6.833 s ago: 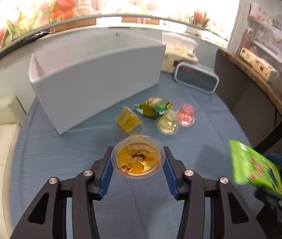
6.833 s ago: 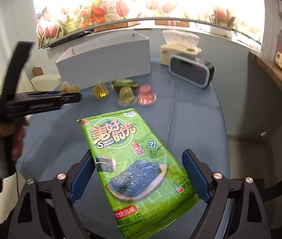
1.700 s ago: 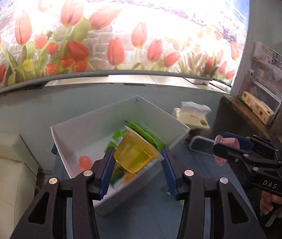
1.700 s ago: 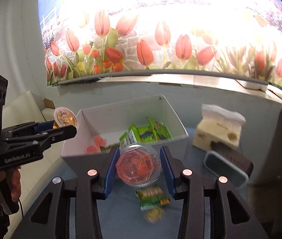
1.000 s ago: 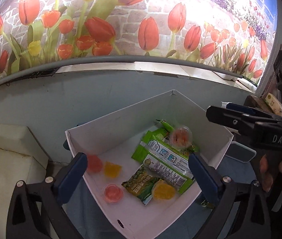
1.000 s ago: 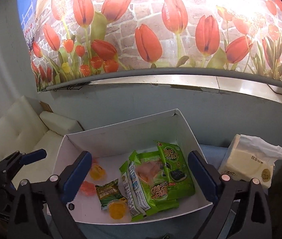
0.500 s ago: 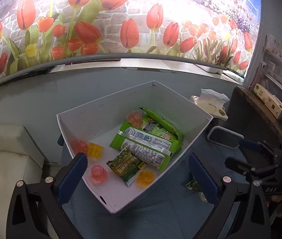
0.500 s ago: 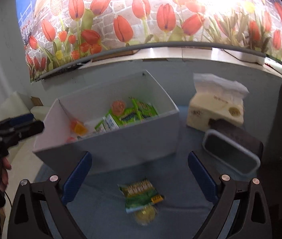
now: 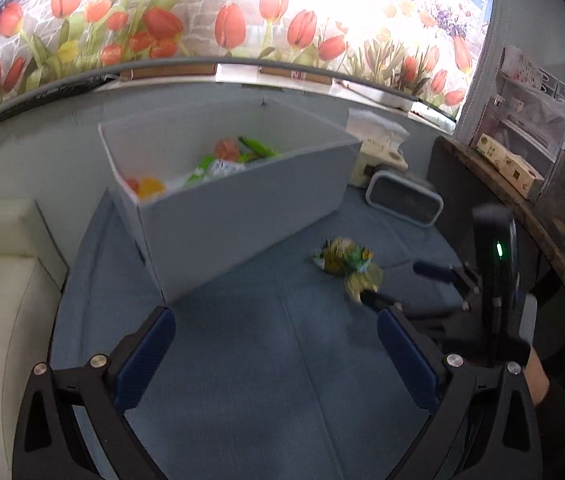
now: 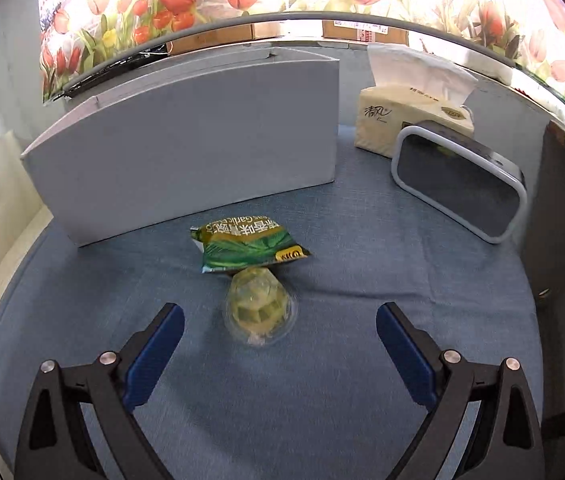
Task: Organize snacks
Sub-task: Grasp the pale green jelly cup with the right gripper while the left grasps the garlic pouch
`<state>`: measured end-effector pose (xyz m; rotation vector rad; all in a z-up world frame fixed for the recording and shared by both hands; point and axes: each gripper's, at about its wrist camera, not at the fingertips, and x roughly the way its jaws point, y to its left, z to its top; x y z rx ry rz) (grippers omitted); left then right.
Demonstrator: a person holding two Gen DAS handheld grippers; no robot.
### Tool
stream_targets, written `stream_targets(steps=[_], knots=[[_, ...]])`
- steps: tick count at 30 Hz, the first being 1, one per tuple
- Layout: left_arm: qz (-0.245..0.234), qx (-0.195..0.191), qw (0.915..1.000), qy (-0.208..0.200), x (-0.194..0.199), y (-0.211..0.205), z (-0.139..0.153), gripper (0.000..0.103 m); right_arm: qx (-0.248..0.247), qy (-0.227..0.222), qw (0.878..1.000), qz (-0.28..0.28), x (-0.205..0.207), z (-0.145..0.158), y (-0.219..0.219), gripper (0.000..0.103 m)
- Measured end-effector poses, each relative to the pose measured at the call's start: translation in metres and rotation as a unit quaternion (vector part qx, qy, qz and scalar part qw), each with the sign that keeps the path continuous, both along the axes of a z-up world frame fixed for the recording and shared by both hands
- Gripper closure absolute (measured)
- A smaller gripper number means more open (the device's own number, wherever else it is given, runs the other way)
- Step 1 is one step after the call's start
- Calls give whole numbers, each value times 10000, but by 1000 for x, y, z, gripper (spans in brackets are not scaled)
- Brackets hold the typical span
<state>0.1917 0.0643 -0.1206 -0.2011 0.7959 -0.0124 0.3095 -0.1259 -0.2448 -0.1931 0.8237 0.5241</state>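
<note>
In the left wrist view, your left gripper is spread wide with nothing between its blue pads, hanging over bare blue cloth. The white box stands far and left of centre, and inside it you can see a red cup, a yellow cup and green packets. On the cloth to the right of the box lie a green bag and, touching its near side, a pale jelly cup. Your right gripper reaches in from the right, one finger tip just beside that cup. In the right wrist view, your right gripper is wide open and holds nothing; the jelly cup sits on the cloth between its fingers but clear of both pads. The bag lies just beyond, touching the cup, and the box stands farther back. A tissue pack and a speaker sit far right.
</note>
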Motion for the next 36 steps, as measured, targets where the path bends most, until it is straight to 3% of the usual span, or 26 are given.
stream_targets(steps=[2, 4, 6, 8, 10, 16, 25, 36], knots=[[7, -80, 9999, 142, -9, -2, -12, 0, 16, 36, 10000, 15, 4, -2, 3, 4], [64, -142, 9995, 277, -17, -3, -22, 0, 6, 83, 10000, 6, 7, -6, 6, 11], [119, -220, 9991, 344, -24, 0, -28, 0, -48, 263, 9996, -24, 13, -12, 9, 42], [172, -243, 9988, 382, -30, 3, -32, 0, -59, 243, 9997, -21, 15, -13, 9, 46], [206, -224, 9987, 403, -33, 6, -35, 0, 30, 296, 9995, 48, 15, -14, 10, 58], [263, -352, 9983, 388, -35, 13, -37, 0, 81, 299, 9995, 58, 11, -13, 8, 58], [34, -118, 9995, 301, -16, -5, -30, 0, 62, 350, 9993, 148, -18, -6, -13, 58], [-549, 133, 9979, 330, 66, -71, -39, 0, 287, 340, 9986, -280, -77, 4, -90, 58]])
